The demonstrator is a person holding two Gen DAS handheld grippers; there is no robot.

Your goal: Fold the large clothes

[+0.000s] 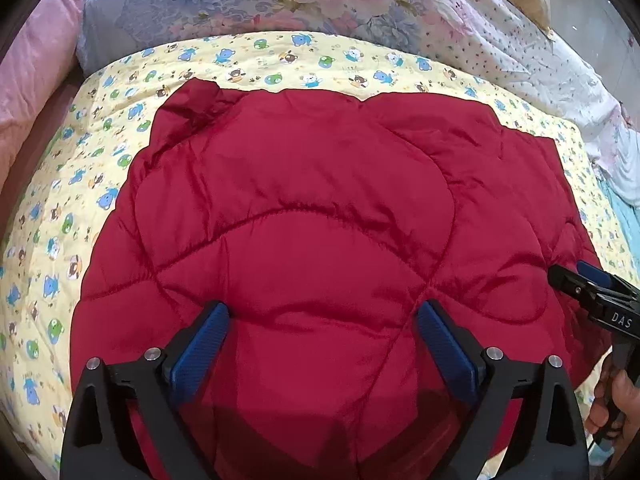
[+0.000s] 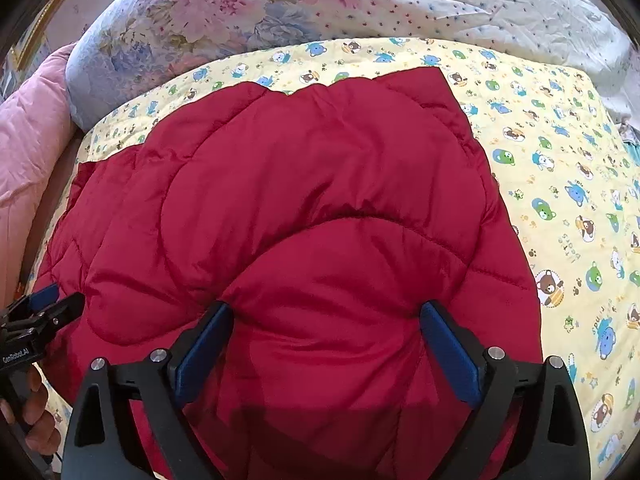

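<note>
Jacket [image 1: 320, 208], red and quilted, lies flat on the sheet [image 1: 60, 208], long axis running ahead of the fingers. Left gripper [image 1: 322, 332] and right gripper [image 2: 326, 332] are both spread wide above its near end.

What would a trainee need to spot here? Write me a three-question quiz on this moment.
1. True or false: the left gripper is open over the red jacket.
2. What does the jacket lie on? A) a bare floor B) the bear-print sheet C) a wooden table
3. Fill in: the right gripper holds ____ between its fingers.

Key: 1 true; 2 B; 3 nothing, it is open over the jacket.
</note>
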